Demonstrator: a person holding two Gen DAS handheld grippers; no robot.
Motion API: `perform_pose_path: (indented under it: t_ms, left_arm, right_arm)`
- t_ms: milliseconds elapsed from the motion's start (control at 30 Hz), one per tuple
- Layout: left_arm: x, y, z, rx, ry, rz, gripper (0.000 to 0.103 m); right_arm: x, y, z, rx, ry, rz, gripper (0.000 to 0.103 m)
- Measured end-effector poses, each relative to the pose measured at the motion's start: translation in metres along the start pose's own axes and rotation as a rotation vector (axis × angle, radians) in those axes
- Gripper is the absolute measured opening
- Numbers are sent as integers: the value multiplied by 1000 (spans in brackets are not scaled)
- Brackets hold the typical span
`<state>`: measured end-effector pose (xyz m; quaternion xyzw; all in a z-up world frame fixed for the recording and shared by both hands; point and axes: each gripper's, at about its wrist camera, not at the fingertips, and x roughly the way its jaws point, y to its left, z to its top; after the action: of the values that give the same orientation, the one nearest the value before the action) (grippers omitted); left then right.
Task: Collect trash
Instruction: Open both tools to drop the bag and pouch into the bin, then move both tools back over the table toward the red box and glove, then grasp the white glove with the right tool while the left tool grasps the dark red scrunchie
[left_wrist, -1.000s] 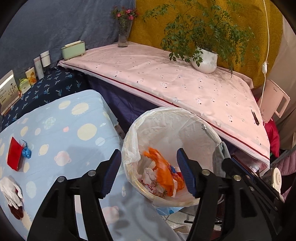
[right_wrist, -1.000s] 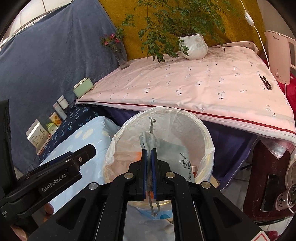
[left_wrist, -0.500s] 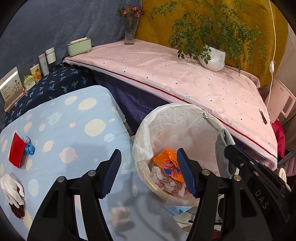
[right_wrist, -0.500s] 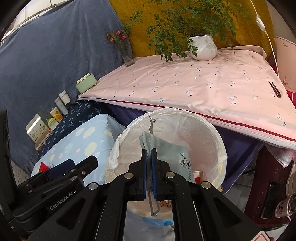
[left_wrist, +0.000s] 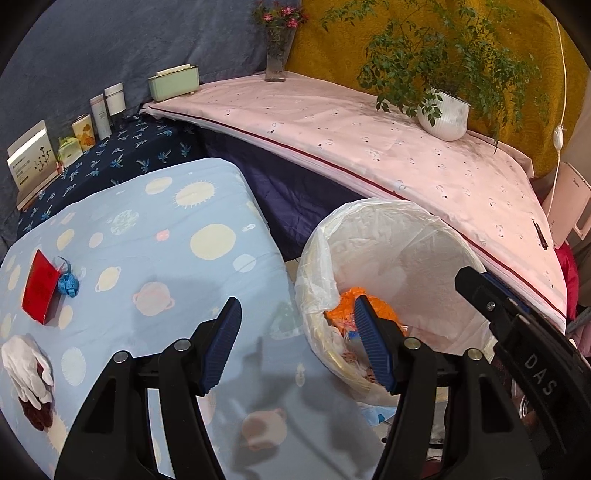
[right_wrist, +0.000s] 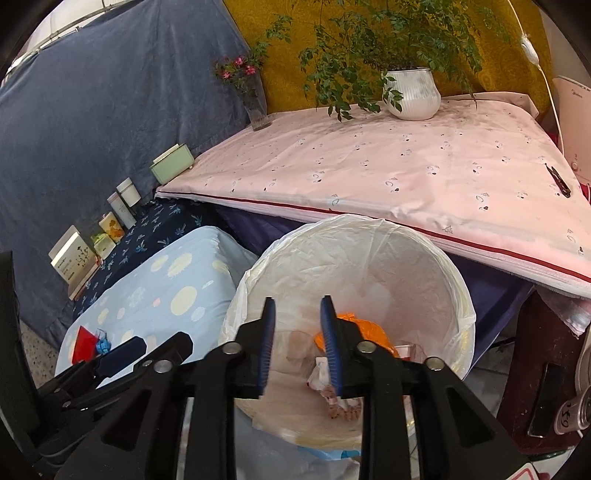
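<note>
A trash bin (left_wrist: 388, 229) lined with a white plastic bag holds an orange wrapper (left_wrist: 343, 301) and other scraps; it also shows in the right wrist view (right_wrist: 369, 251). My right gripper (right_wrist: 297, 343) is open and empty above the bin's near rim. My left gripper (left_wrist: 297, 347) is open and empty over the edge of the blue planet-print table (left_wrist: 166, 258), just left of the bin. On that table lie a red packet (left_wrist: 38, 286), a blue crumpled scrap (left_wrist: 68, 284) and a white glove (left_wrist: 26, 365) on a dark red thing.
A pink-covered table (left_wrist: 369, 147) stands behind the bin with a potted plant (left_wrist: 443, 114), a flower vase (left_wrist: 276, 55) and a green box (left_wrist: 173, 81). Small boxes and jars (left_wrist: 92, 118) line a dark blue cloth at left. A white kettle (right_wrist: 572, 110) stands at right.
My right gripper has opened and the grey pouch it held is gone from view. My left gripper has moved left, away from over the bin toward the blue table.
</note>
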<state>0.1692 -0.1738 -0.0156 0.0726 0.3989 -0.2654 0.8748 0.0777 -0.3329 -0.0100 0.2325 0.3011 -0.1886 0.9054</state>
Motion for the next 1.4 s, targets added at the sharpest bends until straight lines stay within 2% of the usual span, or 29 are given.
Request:
perform_pose_path:
  t_ms: [67,867,1400]
  left_arm:
    - [-3,4,-1,-8,-5,7,66]
    - [-48,60,-25,-93,-42,65,67]
    - [-74,136,-56,-224,-43,128,70]
  right_arm:
    - [-2,2,0,-2,-2,3,29]
    - [-32,62,-22,-108,0,47,48]
    - [-35,128,-57,-211,53,109,49]
